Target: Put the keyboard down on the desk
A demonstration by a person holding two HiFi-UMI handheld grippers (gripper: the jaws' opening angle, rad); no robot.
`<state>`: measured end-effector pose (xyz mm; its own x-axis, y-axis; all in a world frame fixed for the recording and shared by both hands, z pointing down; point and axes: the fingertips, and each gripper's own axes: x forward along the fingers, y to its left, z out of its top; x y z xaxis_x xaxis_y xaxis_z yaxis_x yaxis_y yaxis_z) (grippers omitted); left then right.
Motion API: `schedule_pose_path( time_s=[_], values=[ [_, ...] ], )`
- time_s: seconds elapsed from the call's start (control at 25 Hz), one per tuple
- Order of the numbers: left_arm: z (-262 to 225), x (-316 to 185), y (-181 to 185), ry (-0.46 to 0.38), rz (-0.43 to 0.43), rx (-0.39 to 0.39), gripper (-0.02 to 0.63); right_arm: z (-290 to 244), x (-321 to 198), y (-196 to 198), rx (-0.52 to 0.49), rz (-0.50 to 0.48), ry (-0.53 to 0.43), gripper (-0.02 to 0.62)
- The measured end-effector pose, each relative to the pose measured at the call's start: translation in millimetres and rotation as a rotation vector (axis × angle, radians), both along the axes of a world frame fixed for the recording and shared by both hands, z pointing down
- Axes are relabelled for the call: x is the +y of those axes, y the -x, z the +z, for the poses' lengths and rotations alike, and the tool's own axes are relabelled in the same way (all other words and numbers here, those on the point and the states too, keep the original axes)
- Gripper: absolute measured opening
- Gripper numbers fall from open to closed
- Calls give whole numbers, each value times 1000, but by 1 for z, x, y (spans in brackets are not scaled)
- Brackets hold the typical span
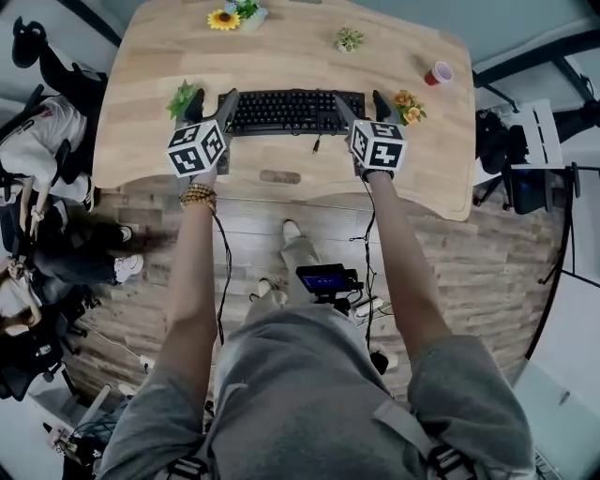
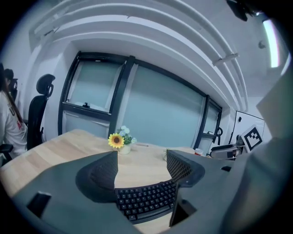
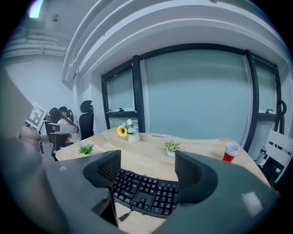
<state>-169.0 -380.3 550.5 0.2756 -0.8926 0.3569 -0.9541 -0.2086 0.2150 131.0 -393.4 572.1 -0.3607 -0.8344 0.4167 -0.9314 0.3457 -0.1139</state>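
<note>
On the desk [image 1: 281, 56] lie one keyboard [image 1: 286, 111], one cup [image 1: 439, 72] and four small plants [image 1: 349, 38]. Two grippers, left gripper [image 1: 214, 103] and right gripper [image 1: 361, 105], stand open at the keyboard's ends.

Both arms [image 1: 192, 281] stretched fwd, parallel. L gripper [image 1: 211, 101] jaws apart, R gripper [image 1: 362, 101] jaws wide apart (marker cubes facing up).

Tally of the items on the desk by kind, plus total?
Black computer keyboard: 1
Small potted plants: 4 (sunflower pot, green plant in white pot, leafy green plant, orange-flowered plant)
Red plastic cup: 1
Total: 6
</note>
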Motion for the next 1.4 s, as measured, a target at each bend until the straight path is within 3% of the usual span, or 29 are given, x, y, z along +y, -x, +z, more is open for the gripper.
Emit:
schedule_pose_path(
  time_s=[0.32, 0.64, 1.04, 1.4],
  values=[
    [-81, 31, -20, -161, 48, -60, 322, -93, 43, 36, -22, -31, -178, 368],
    [-134, 79, -40, -292, 76, -112, 322, -153, 97, 62, -48, -78, -309, 368],
    [-161, 166, -57, -403, 120, -89, 322, -185, 184, 85, -68, -121, -408, 365],
    [-163, 248, -64, -447, 158, -51, 303, -190, 271, 101, -99, -155, -471, 296]
  ],
)
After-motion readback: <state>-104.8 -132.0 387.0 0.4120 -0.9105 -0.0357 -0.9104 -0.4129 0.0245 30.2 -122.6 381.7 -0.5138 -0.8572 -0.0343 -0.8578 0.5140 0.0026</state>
